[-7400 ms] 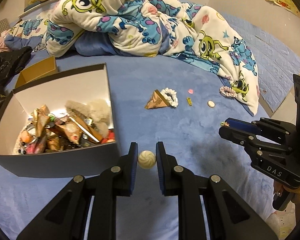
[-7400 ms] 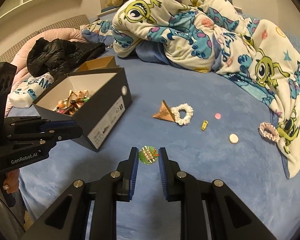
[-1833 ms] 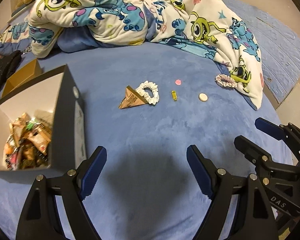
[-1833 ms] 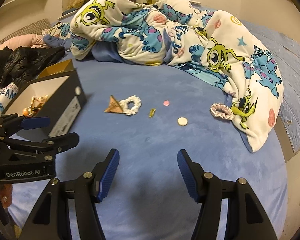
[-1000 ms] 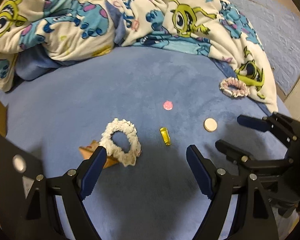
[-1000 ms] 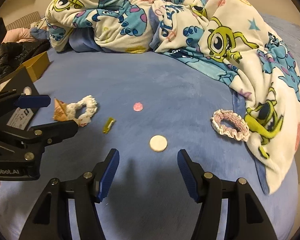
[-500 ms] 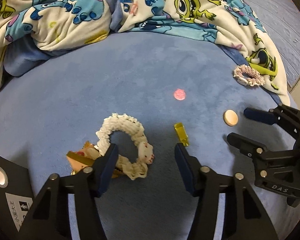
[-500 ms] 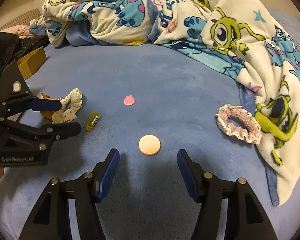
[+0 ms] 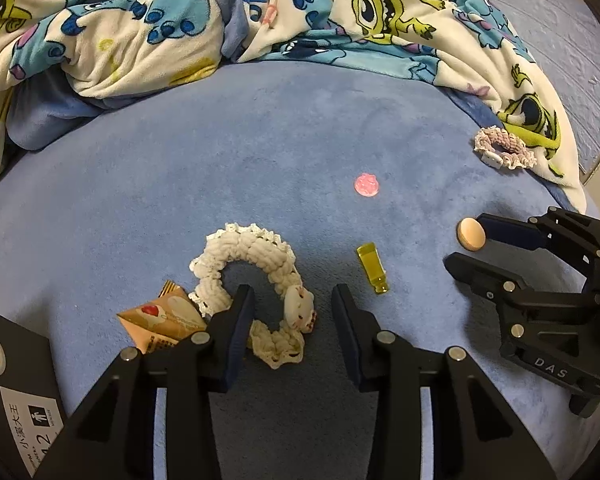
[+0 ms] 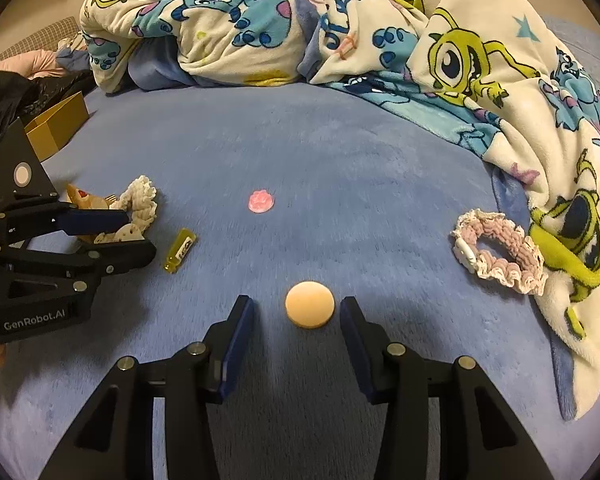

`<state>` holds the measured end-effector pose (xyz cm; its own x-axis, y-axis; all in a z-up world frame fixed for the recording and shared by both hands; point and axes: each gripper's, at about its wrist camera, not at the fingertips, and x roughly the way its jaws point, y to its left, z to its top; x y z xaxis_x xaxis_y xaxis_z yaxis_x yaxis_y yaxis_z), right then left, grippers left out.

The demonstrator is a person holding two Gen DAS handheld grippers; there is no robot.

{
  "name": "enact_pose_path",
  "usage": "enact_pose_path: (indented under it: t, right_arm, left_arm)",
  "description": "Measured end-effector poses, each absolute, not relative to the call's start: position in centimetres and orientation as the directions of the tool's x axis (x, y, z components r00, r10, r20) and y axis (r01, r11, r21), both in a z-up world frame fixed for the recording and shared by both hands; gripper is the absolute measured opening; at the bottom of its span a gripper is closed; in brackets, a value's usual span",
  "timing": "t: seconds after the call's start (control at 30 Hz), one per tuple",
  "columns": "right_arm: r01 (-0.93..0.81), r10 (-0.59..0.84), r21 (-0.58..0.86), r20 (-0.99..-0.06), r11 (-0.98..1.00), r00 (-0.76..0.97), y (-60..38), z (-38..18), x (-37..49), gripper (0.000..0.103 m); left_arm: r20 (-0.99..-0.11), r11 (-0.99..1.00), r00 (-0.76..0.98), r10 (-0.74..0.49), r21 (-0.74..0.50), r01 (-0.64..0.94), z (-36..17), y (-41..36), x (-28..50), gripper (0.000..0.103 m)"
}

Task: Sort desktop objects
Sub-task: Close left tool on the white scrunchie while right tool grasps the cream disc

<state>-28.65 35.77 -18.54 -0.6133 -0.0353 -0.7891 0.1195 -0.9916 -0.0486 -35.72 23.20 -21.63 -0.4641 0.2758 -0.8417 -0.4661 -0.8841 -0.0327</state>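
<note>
In the left wrist view, the left hand-held gripper [image 9: 292, 308] sat low over the blue bed [image 9: 180, 168], its jaws closing around the lower part of the white crocheted scrunchie [image 9: 256, 276] at bottom centre; the pads did not yet press on it. A brown triangular packet [image 9: 162, 318] lay touching the scrunchie's left side, and a black box [image 9: 12, 380] filled the lower left corner. A small yellow vial [image 9: 373, 267] lay just right of the jaws, with a pink disc [image 9: 366, 185] above it.

In the right wrist view, the right hand-held gripper [image 10: 296, 320] was closing with the cream round disc [image 10: 310, 304] between its fingertips, gaps visible on both sides. A lilac scrunchie [image 10: 500, 250] lay at right against the monster-print blanket [image 10: 480, 60], which bunched across the top of the frame.
</note>
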Motion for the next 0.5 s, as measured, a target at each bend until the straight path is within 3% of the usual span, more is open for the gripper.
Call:
enact_pose_path:
  t: [0.2, 0.3, 0.5]
  right_arm:
    - [0.115, -0.035, -0.046, -0.787, -0.992, -0.616, 35.8, -18.6, -28.7, 0.038]
    - [0.110, -0.027, -0.052, -0.787, -0.993, -0.616, 35.8, -18.6, -28.8, 0.033]
    - [0.110, -0.025, -0.055, -0.785, -0.992, -0.619, 35.7, -18.5, -28.8, 0.025]
  left_arm:
    - [-0.842, -0.891, -0.469, 0.265, -0.028, -0.452, -21.5, 23.4, -35.6, 0.036]
    - [-0.842, -0.889, -0.461, 0.280, -0.046, -0.457, -21.5, 23.7, -35.3, 0.018]
    - [-0.843, -0.893, -0.472, 0.260, -0.023, -0.450, -21.5, 24.2, -34.9, 0.016]
